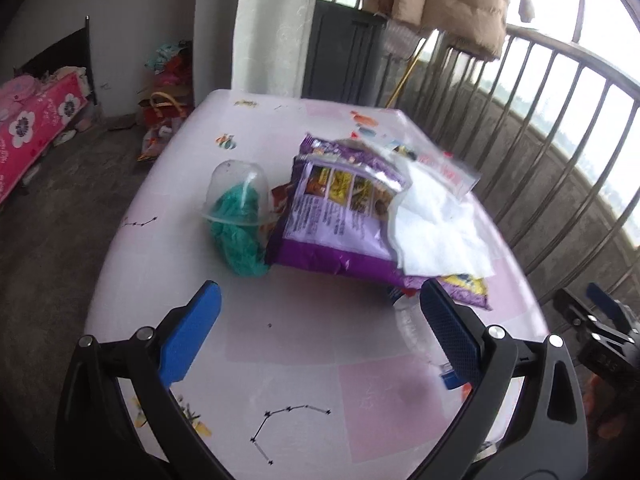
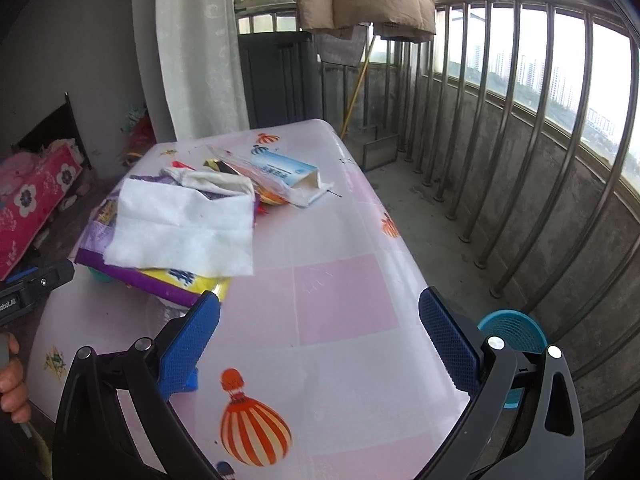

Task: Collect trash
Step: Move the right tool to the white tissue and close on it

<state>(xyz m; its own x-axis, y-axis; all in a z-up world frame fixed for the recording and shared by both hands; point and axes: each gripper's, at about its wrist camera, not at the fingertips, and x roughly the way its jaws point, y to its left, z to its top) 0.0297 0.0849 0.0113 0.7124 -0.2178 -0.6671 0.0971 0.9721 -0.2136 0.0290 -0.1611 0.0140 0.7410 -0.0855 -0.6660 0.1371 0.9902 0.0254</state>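
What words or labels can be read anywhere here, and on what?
"obot.AI": partly cut off, on the left hand-held gripper body, seen from the right wrist.
Purple bag: back print too blurred to read.
Blue-and-white box: print too small to read.
Yellow wrapper: blue characters, unreadable.

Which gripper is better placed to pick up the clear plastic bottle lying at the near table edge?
Left, probably. The left gripper is open, and the plastic bottle lies just behind its right finger; in the right wrist view the bottle sits off beyond the right gripper.
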